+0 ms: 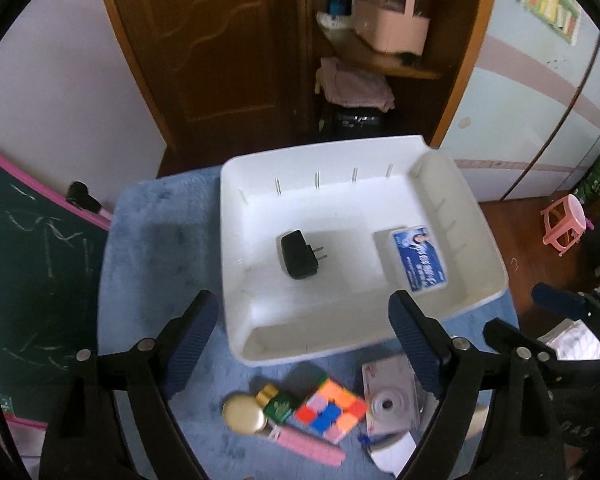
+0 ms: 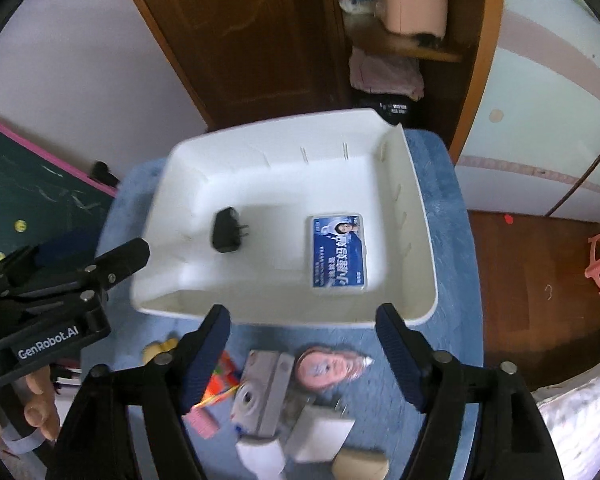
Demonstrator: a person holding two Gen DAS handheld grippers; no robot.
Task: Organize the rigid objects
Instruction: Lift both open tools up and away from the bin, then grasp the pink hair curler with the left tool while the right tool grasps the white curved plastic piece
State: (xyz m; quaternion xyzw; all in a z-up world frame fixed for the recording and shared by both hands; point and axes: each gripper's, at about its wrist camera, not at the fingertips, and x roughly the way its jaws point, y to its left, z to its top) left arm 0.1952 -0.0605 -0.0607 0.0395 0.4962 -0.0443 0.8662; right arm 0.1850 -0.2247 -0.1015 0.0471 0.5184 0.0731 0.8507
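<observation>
Hanging over the clutter at the bottom of both frames, the left gripper point(image 1: 300, 344) and the right gripper point(image 2: 302, 352) each stand with jaws wide and nothing between them. Just below the left one's fingertips, on the blue fleece-covered tabletop point(image 1: 152, 248), lie a round gold compact point(image 1: 244, 414), a small green box point(image 1: 281, 404), a colourful puzzle cube point(image 1: 332, 408), a pink comb point(image 1: 310, 446) and a silver compact camera point(image 1: 390, 400), all crowded together. In the right wrist view a pinkish shell-like object point(image 2: 328, 366) sits just beside the camera, with a white charger point(image 2: 320, 436) below it. Farther up, at mid-frame, a white plastic tray point(image 1: 476, 240) holds a black plug adapter point(image 1: 299, 256) at its centre-left and a blue-labelled white box point(image 1: 418, 258) at its right, well apart. Beyond stands a brown wooden door point(image 1: 204, 40).
</observation>
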